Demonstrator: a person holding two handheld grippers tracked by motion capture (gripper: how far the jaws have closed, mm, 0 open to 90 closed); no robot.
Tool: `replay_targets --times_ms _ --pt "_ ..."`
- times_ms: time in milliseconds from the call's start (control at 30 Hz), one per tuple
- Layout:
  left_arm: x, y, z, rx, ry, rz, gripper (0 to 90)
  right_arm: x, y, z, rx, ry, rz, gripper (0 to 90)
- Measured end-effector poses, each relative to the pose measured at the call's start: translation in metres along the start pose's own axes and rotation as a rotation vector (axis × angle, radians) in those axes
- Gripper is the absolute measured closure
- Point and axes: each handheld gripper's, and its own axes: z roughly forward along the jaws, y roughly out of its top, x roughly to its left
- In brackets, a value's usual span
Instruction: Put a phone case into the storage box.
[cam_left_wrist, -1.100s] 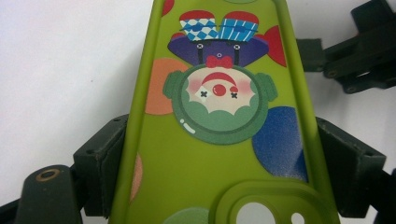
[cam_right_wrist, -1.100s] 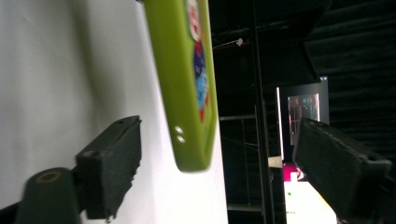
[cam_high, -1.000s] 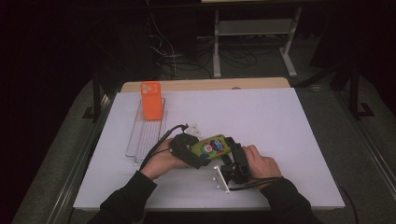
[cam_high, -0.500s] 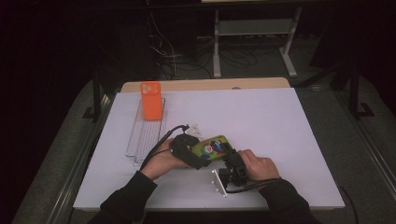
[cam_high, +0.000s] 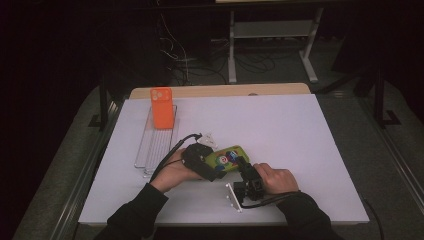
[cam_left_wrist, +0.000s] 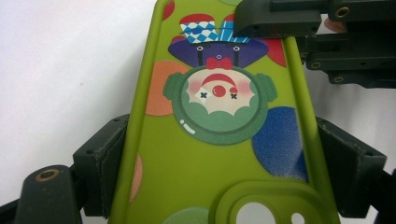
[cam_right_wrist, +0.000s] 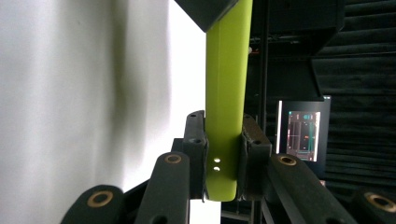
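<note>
My right gripper (cam_high: 243, 167) has just been closing, and in the right gripper view its fingers (cam_right_wrist: 195, 140) now pinch the thin edge of the green phone case (cam_right_wrist: 227, 84) at its bottom end, where two small holes show. My left gripper (cam_high: 216, 167) holds the same case across its width near the camera cutout, fingers (cam_left_wrist: 100, 158) spread wide and pressed to both long sides. So the case (cam_high: 227, 157) hangs between my two grippers, low over the white bench (cam_high: 280, 125) near its front edge.

I judge it light and rubbery: it will bend and twist if I pull the ends unevenly, and the smooth printed back with the clown face (cam_left_wrist: 218, 95) may slip under a flat pinch. The raised side rims are the safest hold.

From above my hands cover most of the case, and I cannot tell whether it touches the bench. Its inner side is hidden. Farther off, an orange phone case (cam_high: 161, 107) stands upright in a clear ribbed rack (cam_high: 152, 145), well apart; how it is seated there is hard to make out.
</note>
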Motion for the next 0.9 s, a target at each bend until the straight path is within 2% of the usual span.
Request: replay_targets --times_ms 133,167,233,333,367,400,500,600,633,667,700,733,767,867,900 --pt "0.002 -0.001 0.001 0.005 -0.015 -0.008 14.1 0.0 0.001 -0.001 0.004 0.006 -0.01 75.4" --pt "0.002 -0.002 -0.001 0.011 -0.005 0.012 13.6 0.0 0.001 -0.002 0.004 0.011 -0.01 75.5" --pt "0.002 -0.002 0.0 -0.001 -0.001 -0.003 12.3 0.0 0.001 -0.002 0.003 0.009 -0.008 75.6" --pt "0.004 -0.003 -0.001 0.003 0.01 -0.001 6.6 -0.002 0.0 -0.002 0.008 0.011 -0.005 75.6" --pt "0.003 -0.003 0.0 -0.008 0.006 -0.023 4.6 -0.002 -0.001 -0.002 0.013 0.013 0.003 75.7" --pt "0.004 -0.003 -0.001 0.002 0.006 -0.012 2.2 -0.003 -0.001 -0.001 0.018 0.012 0.007 75.7" --pt "0.005 -0.004 -0.003 0.002 0.001 -0.017 0.1 -0.006 -0.005 0.0 0.035 0.013 0.014 75.6" --pt "0.007 -0.004 -0.006 0.017 0.001 0.0 0.0 -0.008 -0.008 0.001 0.051 0.022 0.055 75.6" --pt "0.007 -0.005 -0.006 0.001 0.005 -0.011 0.0 -0.008 -0.01 0.001 0.061 0.019 0.061 75.6" --pt "0.009 -0.005 -0.007 0.015 0.01 0.005 0.0 -0.009 -0.012 0.002 0.067 0.019 0.069 75.6" --pt "0.01 -0.005 -0.008 0.01 0.012 0.0 0.0 -0.009 -0.013 0.003 0.072 0.021 0.069 75.6" --pt "0.01 -0.006 -0.008 0.008 0.018 -0.007 0.0 -0.01 -0.014 0.003 0.081 0.041 0.06 75.5" --pt "0.012 -0.006 -0.009 0.021 0.017 0.01 0.0 -0.012 -0.016 0.003 0.091 0.04 0.082 75.5" --pt "0.012 -0.008 -0.008 0.02 0.028 0.002 0.0 -0.015 -0.02 0.004 0.095 0.042 0.099 75.5" --pt "0.013 -0.008 -0.009 0.037 0.028 0.019 0.0 -0.016 -0.021 0.003 0.101 0.037 0.136 75.5"
